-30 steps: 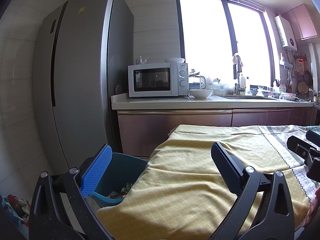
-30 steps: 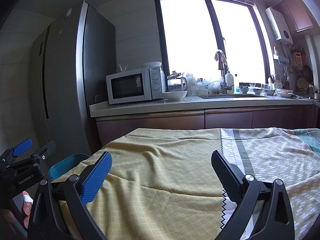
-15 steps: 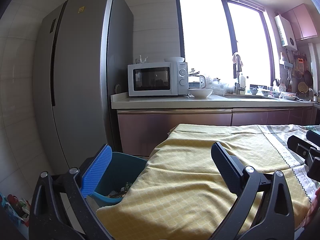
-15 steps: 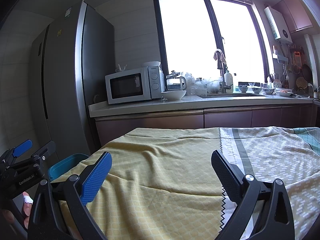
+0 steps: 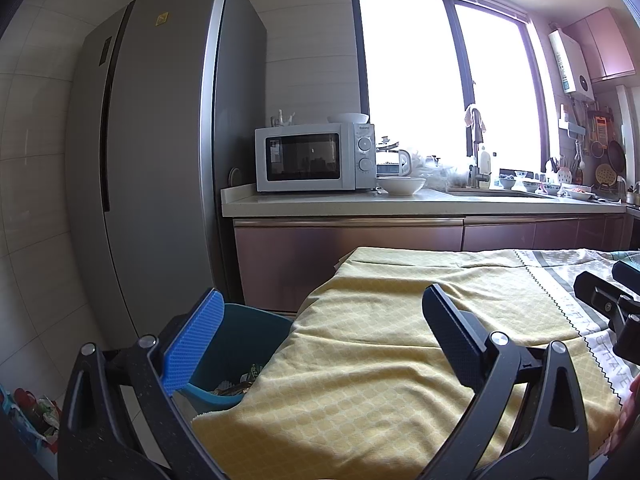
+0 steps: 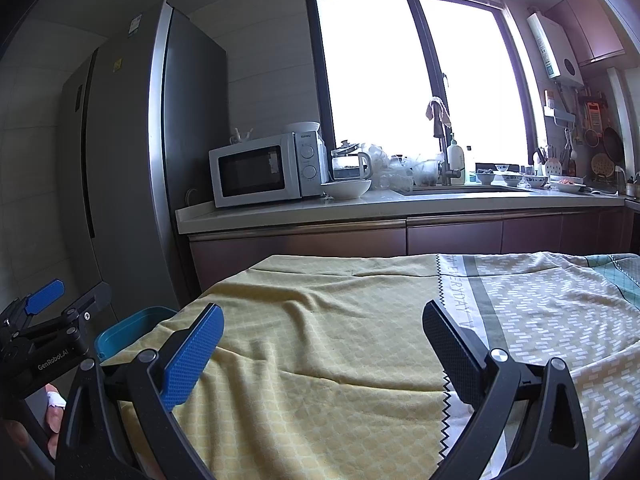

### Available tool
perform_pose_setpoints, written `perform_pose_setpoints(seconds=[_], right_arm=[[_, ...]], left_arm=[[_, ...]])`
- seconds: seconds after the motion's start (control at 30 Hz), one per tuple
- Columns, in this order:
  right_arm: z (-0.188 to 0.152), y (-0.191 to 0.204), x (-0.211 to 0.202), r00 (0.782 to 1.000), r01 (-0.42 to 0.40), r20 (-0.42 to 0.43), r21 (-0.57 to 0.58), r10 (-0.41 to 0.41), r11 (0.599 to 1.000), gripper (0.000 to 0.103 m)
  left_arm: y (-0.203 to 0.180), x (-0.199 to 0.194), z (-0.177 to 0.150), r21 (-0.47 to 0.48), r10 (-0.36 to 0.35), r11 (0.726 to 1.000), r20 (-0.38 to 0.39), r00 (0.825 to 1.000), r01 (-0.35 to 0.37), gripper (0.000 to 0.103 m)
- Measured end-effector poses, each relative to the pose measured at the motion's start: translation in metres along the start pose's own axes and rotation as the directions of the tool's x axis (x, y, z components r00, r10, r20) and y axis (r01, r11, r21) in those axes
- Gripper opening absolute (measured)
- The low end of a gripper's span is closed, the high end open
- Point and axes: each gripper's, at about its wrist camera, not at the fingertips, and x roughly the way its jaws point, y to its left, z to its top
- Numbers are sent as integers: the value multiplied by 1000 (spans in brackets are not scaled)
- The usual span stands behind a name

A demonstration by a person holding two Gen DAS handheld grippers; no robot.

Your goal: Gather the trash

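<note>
A teal trash bin (image 5: 248,344) stands on the floor by the table's left edge, with some scraps inside; its rim also shows in the right wrist view (image 6: 128,330). My left gripper (image 5: 320,332) is open and empty, held above the table's left corner next to the bin. My right gripper (image 6: 322,340) is open and empty above the yellow tablecloth (image 6: 320,320). No trash shows on the cloth. The left gripper also shows at the left of the right wrist view (image 6: 52,320).
A tall grey fridge (image 5: 160,160) stands at the left. A counter (image 5: 400,200) at the back holds a white microwave (image 5: 312,158), a white bowl (image 5: 401,185) and a sink with dishes. Colourful bags (image 5: 32,412) lie on the floor at the far left.
</note>
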Motion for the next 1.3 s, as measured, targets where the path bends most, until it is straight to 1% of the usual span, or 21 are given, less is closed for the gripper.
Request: perform_pose_setpoints(seconds=[1.3], right_arm=[[1,1,-1,1000,6,3,5,-6,1000,96]], left_arm=[[-3,2,-1,1,-3,1000,-2,1000,3,97]])
